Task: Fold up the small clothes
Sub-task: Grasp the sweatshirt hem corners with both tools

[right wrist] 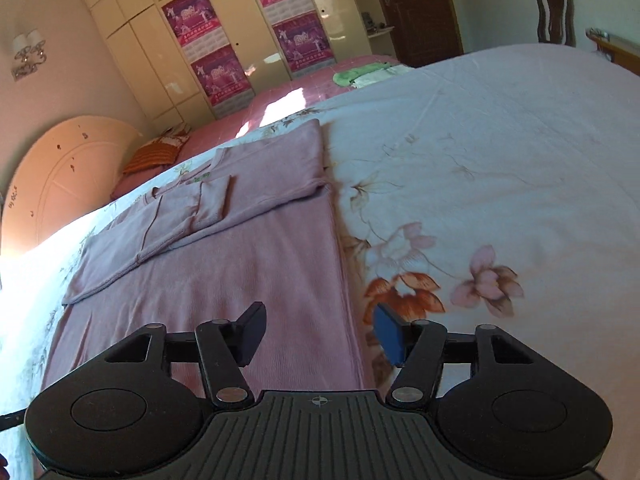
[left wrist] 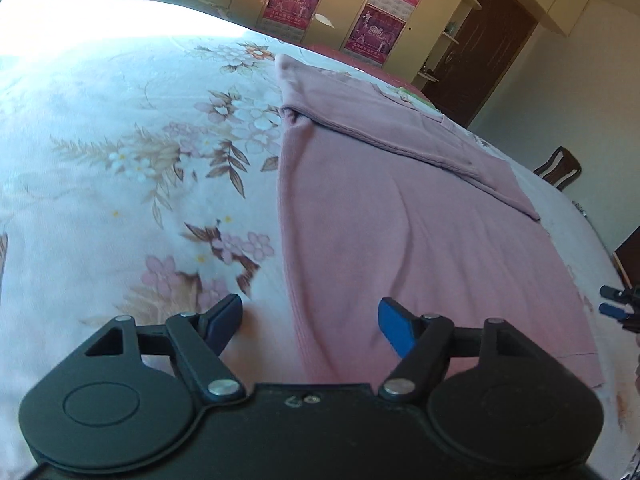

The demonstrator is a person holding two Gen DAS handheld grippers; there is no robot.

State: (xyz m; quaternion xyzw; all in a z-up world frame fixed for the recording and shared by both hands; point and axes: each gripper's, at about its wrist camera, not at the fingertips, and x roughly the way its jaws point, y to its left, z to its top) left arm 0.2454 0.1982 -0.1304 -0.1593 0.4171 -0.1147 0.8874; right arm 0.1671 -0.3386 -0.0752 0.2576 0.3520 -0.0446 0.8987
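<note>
A pink long-sleeved top (left wrist: 400, 216) lies flat on a floral bedsheet (left wrist: 120, 160), its sleeves folded across the body. My left gripper (left wrist: 310, 326) is open and empty, straddling the top's near left hem edge. The top also shows in the right wrist view (right wrist: 248, 248). My right gripper (right wrist: 320, 334) is open and empty, straddling the top's near right hem edge. The right gripper's blue fingertips (left wrist: 616, 304) show at the far right of the left wrist view.
The bedsheet (right wrist: 500, 160) spreads wide to the right of the top. A wardrobe with pink posters (right wrist: 224, 40), a headboard (right wrist: 68, 168), a pink bed with a green cloth (right wrist: 356, 74), a brown door (left wrist: 480, 52) and a wooden chair (right wrist: 554, 16) stand beyond.
</note>
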